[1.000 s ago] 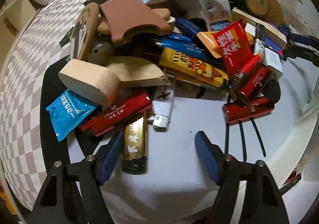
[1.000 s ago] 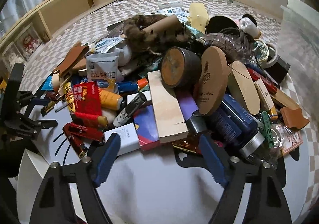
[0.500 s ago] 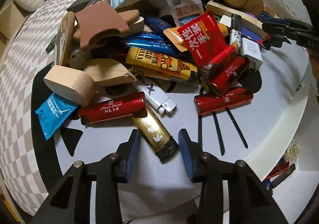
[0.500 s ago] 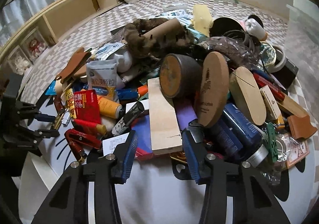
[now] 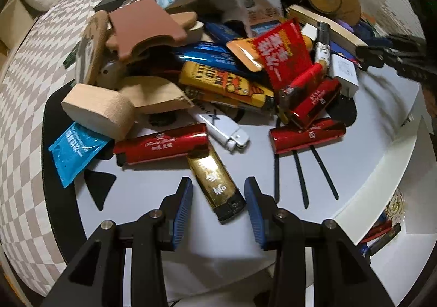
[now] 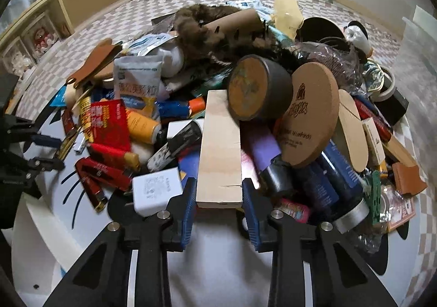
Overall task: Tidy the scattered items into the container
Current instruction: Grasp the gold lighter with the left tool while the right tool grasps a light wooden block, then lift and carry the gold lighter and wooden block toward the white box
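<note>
Two grabs at once: gold lighter (image 5: 215, 184) on my left, wood block (image 6: 220, 151) on my right.
Left jaws: my left gripper (image 5: 218, 203) stands part open around the lighter's black end; pads just beside it, not pressing.
Right jaws: my right gripper (image 6: 218, 195) is closing on the block's near end, pads at its two long edges, touching or nearly so.
Lighter: lies flat on the white surface (image 5: 153, 197) at the near edge of the pile, long axis running from me up and to the left, far end tucked under a red lighter (image 5: 161, 147).
Block: long axis runs straight away from me into the pile; a round tin (image 6: 259, 88) leans on its far end.
Risk, left: a pull may drag the red lighter along.
Risk, right: lifting likely tips the tin and the cork disc (image 6: 308, 118) loose.
Container: I cannot pick it out with certainty.
</note>
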